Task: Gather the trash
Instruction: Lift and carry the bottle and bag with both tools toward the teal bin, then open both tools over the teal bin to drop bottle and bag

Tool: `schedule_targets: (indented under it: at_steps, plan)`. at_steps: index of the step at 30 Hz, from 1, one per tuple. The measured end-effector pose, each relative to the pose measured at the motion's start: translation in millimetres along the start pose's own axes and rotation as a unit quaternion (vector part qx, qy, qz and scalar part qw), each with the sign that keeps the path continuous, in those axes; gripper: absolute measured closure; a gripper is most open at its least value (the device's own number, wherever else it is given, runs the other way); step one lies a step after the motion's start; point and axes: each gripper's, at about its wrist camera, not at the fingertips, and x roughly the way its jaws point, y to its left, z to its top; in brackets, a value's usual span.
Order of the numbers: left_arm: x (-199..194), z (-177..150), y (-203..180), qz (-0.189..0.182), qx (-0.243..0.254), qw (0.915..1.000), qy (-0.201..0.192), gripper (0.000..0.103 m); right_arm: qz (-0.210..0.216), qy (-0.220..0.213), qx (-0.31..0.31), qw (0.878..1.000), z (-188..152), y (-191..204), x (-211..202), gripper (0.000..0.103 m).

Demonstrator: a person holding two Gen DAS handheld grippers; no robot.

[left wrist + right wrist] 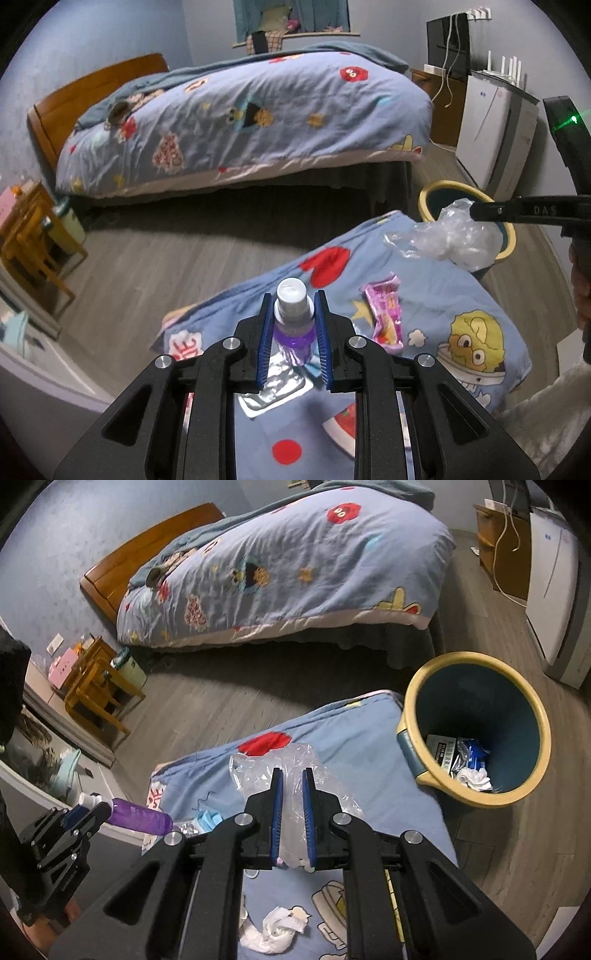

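The left gripper (291,317) is clamping its 2 blue pads on a small purple bottle (293,325) with a white cap, holding it above the cartoon-print quilt (424,295). The right gripper (292,797) is pinching a crumpled clear plastic bag (295,771) (its loose film is bulging past the fingertips). On the quilt are lying a pink snack wrapper (384,317), a foil blister sheet (273,387) and a wadded white tissue (273,928). Just beside the quilt is standing a yellow-rimmed blue trash bin (476,801), already holding several scraps.
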Motion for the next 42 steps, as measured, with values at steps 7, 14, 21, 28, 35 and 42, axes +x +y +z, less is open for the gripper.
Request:
schedule_targets:
  at_steps: [7,14,21,28,35,42]
  plan:
    - [-1,13,-18,-0.006,0.009,0.9999,-0.011,0.08,-0.003,-0.017,0.005,1.0,10,-18,-13,0.093]
    - [6,30,-35,-0.017,0.02,0.9996,-0.01,0.08,-0.008,-0.03,0.01,0.999,18,-36,-23,0.093]
    - [17,55,-63,-0.033,0.033,0.9989,-0.011,0.08,-0.016,-0.036,0.033,0.999,26,-64,-24,0.093]
    - [28,73,-101,-0.052,0.056,0.997,-0.014,0.08,-0.019,-0.031,0.068,0.997,32,-99,-17,0.093]
    - [42,91,-125,-0.072,0.062,0.9954,-0.01,0.08,-0.024,-0.022,0.108,0.994,34,-133,-9,0.093]
    - [55,102,-146,-0.081,0.076,0.9938,-0.001,0.08,-0.041,-0.025,0.113,0.992,38,-147,-6,0.093]
